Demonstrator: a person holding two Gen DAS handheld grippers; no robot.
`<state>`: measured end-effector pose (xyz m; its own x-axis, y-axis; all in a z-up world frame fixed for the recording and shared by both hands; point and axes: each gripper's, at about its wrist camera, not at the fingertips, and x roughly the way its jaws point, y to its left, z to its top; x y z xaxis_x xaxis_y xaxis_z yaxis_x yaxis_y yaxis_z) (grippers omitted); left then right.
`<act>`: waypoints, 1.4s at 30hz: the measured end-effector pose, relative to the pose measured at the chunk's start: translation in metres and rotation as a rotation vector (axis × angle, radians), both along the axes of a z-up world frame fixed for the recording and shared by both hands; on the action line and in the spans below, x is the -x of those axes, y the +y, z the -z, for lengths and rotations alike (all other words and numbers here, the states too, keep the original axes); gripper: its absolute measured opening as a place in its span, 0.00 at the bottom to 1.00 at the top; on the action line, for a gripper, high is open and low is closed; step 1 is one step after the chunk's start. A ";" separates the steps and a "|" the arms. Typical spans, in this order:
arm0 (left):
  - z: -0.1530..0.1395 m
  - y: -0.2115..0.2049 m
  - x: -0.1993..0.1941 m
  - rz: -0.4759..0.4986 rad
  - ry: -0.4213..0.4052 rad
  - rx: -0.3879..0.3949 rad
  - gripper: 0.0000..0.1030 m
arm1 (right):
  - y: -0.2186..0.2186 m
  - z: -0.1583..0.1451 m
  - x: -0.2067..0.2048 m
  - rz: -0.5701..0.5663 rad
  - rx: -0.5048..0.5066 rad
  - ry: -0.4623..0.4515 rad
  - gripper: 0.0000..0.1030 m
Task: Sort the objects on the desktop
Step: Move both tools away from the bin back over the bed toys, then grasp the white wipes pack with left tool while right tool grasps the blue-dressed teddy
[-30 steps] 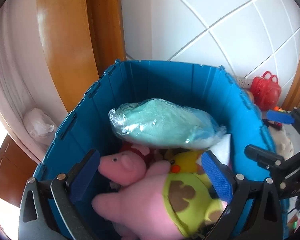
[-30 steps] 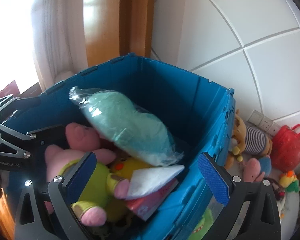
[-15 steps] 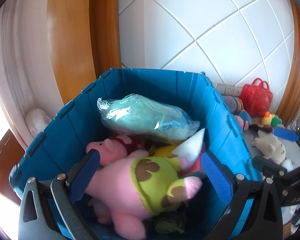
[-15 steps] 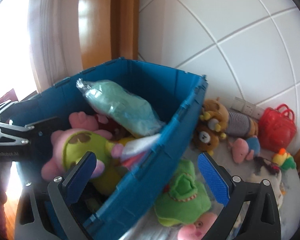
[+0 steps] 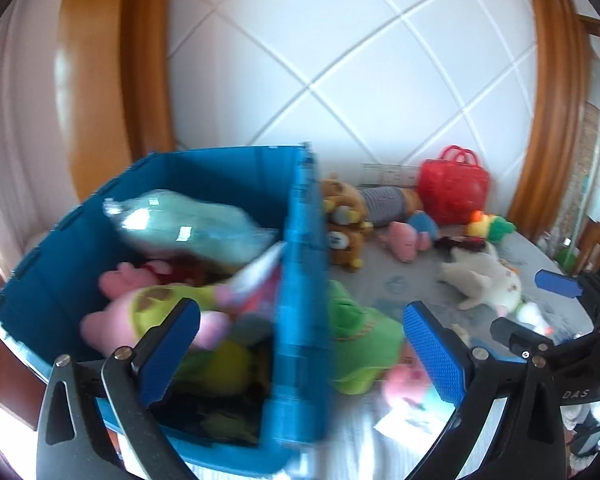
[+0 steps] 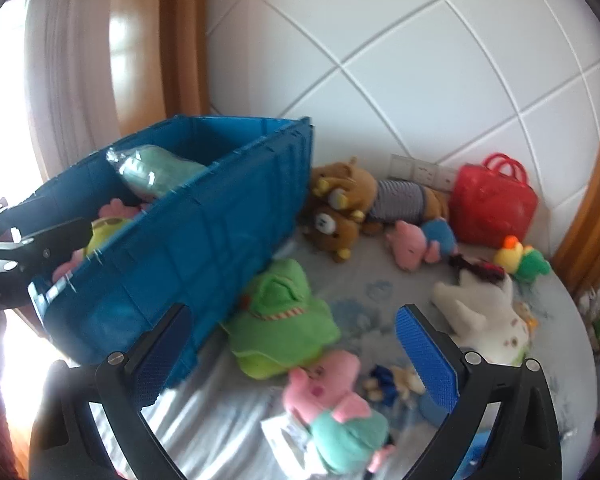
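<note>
A blue crate stands at the table's left, holding a bagged teal plush, pink plush toys and a pink and green star plush. My left gripper is open and empty above the crate's right wall. My right gripper is open and empty above a green plush and a pink pig plush in teal lying on the table.
On the table lie brown bear plushes, a striped plush, a pink and blue pig, a red bag, a white plush and a yellow-green bird. A tiled wall stands behind.
Both grippers have pulled back and swung right, away from over the crate's inside toward the toys on the table. Both stay open and empty.
</note>
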<state>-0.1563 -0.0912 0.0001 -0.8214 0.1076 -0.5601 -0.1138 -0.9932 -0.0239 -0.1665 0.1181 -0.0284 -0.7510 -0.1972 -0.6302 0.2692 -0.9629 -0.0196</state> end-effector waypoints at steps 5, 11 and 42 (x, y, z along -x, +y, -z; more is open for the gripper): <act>0.016 0.065 -0.014 0.059 -0.042 0.018 1.00 | 0.067 0.016 -0.018 0.063 0.022 -0.030 1.00; 0.047 0.121 -0.023 0.054 -0.119 0.027 1.00 | 0.137 0.045 -0.034 0.106 0.063 -0.091 1.00; 0.156 0.150 0.010 -0.243 -0.383 -0.067 1.00 | 0.168 0.112 0.045 -0.181 -0.097 -0.251 1.00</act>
<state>-0.1660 0.0584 -0.1555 -0.5621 -0.0163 -0.8269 0.1514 -0.9849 -0.0835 -0.2116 0.2861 -0.1402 -0.5276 -0.2432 -0.8139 0.4444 -0.8956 -0.0205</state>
